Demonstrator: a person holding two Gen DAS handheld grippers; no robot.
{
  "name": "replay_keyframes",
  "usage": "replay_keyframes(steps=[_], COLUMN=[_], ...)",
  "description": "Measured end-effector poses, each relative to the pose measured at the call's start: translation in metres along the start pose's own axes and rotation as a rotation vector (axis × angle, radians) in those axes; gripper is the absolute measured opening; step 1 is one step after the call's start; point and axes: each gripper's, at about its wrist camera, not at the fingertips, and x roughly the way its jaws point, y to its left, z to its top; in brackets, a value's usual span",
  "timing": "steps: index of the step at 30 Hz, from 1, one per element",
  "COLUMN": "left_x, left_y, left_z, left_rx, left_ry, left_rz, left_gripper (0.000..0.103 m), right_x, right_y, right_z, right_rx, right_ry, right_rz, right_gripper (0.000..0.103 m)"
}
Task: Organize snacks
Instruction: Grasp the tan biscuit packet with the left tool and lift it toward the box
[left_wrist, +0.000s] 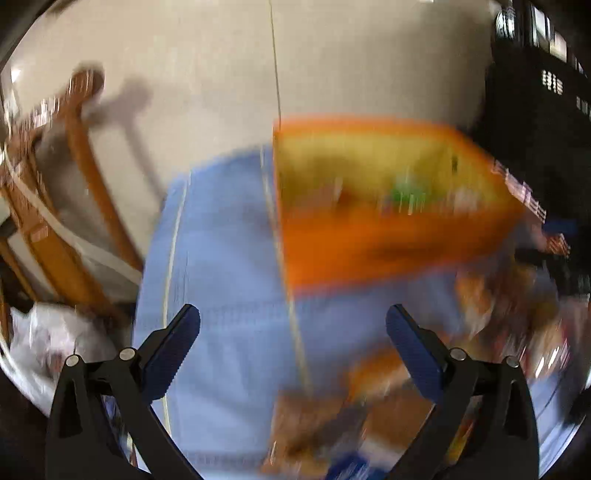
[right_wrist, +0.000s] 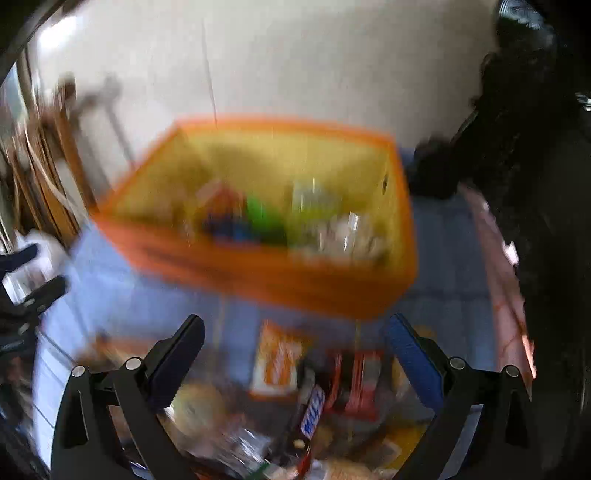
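Both views are motion-blurred. An orange bin (right_wrist: 258, 273) with a yellow inside stands on a blue cloth (right_wrist: 122, 302) and holds several snack packs. It also shows in the left wrist view (left_wrist: 388, 243). Loose snacks lie in front of it: an orange-white pack (right_wrist: 279, 363), a red pack (right_wrist: 356, 380) and a blue-labelled bar (right_wrist: 312, 411). My right gripper (right_wrist: 295, 328) is open and empty above this pile. My left gripper (left_wrist: 293, 321) is open and empty over the cloth (left_wrist: 221, 295), left of blurred snacks (left_wrist: 369, 406).
A wooden chair (left_wrist: 77, 206) stands at the left beyond the cloth's edge, with white crumpled plastic (left_wrist: 48, 336) below it. A pale wall is behind. Dark furniture (left_wrist: 535, 110) fills the right. The left gripper shows at the left edge of the right wrist view (right_wrist: 26, 291).
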Motion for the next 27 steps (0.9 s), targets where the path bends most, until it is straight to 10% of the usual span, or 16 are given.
replay_keyframes(steps=[12,13,15,17,27], left_x=[0.083,0.084,0.082,0.077,0.074], left_y=[0.027,0.027,0.025,0.022,0.011], left_z=[-0.086,-0.088,-0.092,-0.089,-0.077], left_rx=[-0.052,-0.054,-0.039,-0.035,-0.016], left_ry=[0.22,0.211,0.18,0.167,0.145], left_rz=[-0.046,-0.043,-0.044,-0.035,-0.032], left_gripper=[0.099,0.099,0.074,0.039,0.038], right_x=[0.084,0.087,0.083,0.079,0.036], right_y=[0.011,0.009,0.009,0.002,0.016], right_z=[-0.026,-0.028,-0.031,-0.031,-0.032], right_rx=[0.029,0.046,0.027,0.101,0.079], right_ry=[0.15,0.161,0.132,0.168,0.102], right_rz=[-0.028,-0.017,-0.078,-0.01,-0.01], right_gripper=[0.098,0.085,0.009,0.005,0.001])
